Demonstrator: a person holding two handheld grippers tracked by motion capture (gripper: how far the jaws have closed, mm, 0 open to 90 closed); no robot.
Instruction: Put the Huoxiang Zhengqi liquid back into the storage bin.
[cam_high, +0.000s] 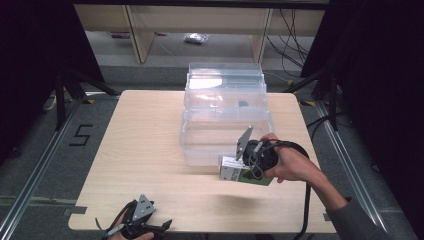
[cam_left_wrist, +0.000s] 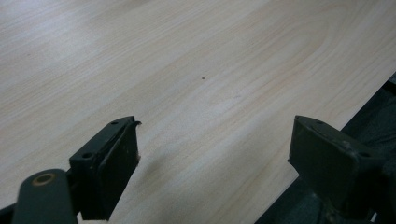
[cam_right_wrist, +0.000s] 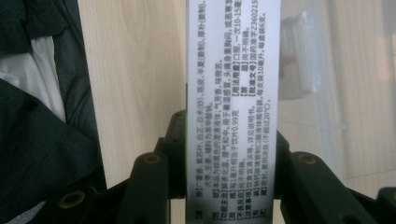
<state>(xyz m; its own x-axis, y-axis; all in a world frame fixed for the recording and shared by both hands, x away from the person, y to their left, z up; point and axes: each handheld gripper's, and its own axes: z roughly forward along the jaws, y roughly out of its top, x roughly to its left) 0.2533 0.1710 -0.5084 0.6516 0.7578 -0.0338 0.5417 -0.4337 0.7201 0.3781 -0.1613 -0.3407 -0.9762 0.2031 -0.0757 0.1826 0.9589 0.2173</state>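
1. The right gripper (cam_high: 235, 167), held in the person's right hand (cam_high: 290, 162), pinches a small carton (cam_high: 240, 174) between its two black jaws; in the right gripper view the carton (cam_right_wrist: 232, 93) stands up from between the jaws, its white printed side facing the camera.
2. The carton, white with a green end, is off the wooden table (cam_high: 145, 150), just in front of the near wall of the clear plastic bin (cam_high: 225, 140).
3. Beyond the jaws, in the right gripper view, the bin's transparent wall (cam_right_wrist: 336, 93) lies to one side of the carton and bare table (cam_right_wrist: 135, 70) to the other.
4. The left gripper (cam_high: 150, 227) sits low at the table's near edge, well apart from the carton.
5. In the left gripper view its fingers (cam_left_wrist: 109, 168) are spread wide, with nothing but table surface (cam_left_wrist: 196, 79) between them.
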